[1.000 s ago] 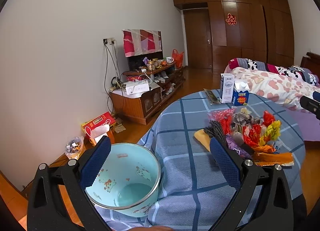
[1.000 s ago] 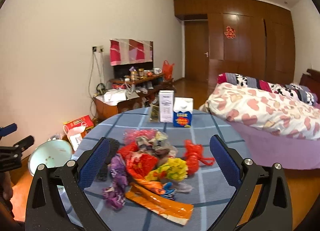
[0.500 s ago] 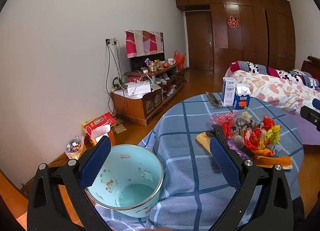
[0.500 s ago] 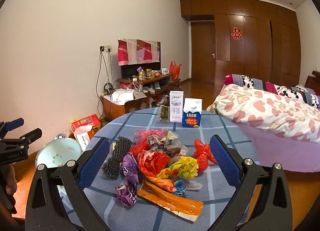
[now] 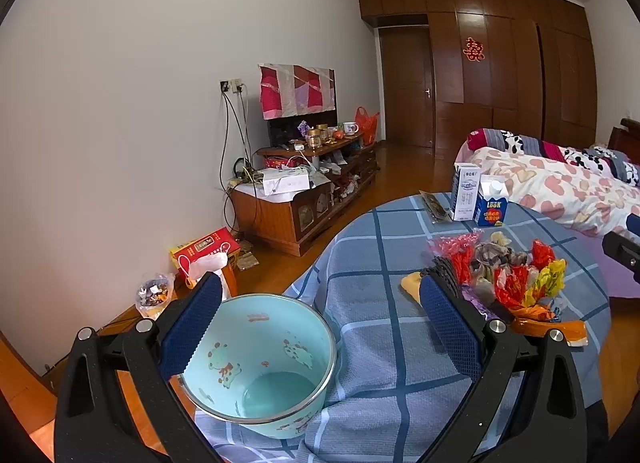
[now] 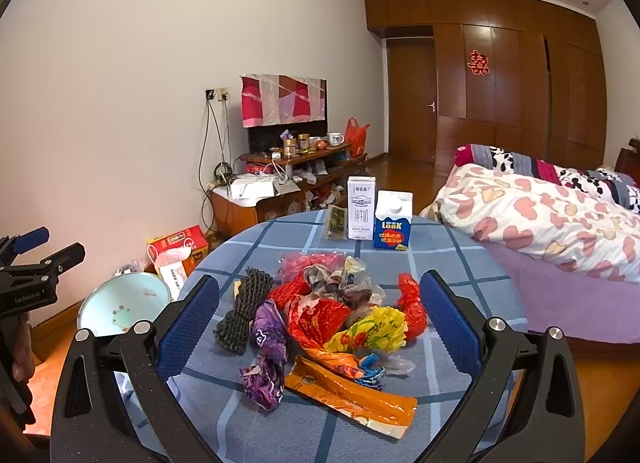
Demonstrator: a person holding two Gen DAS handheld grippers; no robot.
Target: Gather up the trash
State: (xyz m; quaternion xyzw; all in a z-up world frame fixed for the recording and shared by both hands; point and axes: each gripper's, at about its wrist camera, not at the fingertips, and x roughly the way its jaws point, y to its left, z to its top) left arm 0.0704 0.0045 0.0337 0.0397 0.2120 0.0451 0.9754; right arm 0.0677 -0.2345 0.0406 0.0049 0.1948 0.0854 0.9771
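The tablecloth [image 6: 440, 259] is grey-blue with a check of dark blue and white lines. The bucket [image 5: 276, 347] is pale turquoise, printed with small cartoon animals, its rim silvery. Among the wrappers: an orange packet [image 6: 352, 393], a purple one [image 6: 268, 343], a yellow bag [image 6: 380, 329], red bags [image 6: 410, 305] and a dark grey coil of rope [image 6: 244, 309]. One carton [image 6: 361, 213] is white with grey print; the other [image 6: 392, 227] is blue below, white on top — red and yellow lettering. Both grippers' pads [image 6: 188, 337] are dark blue on black frames. The quilt [image 6: 552, 223] is cream with pink hearts over a purple sheet [image 6: 560, 303]. The wardrobe [image 6: 520, 79] is dark brown wood with a red paper emblem [image 6: 478, 63].
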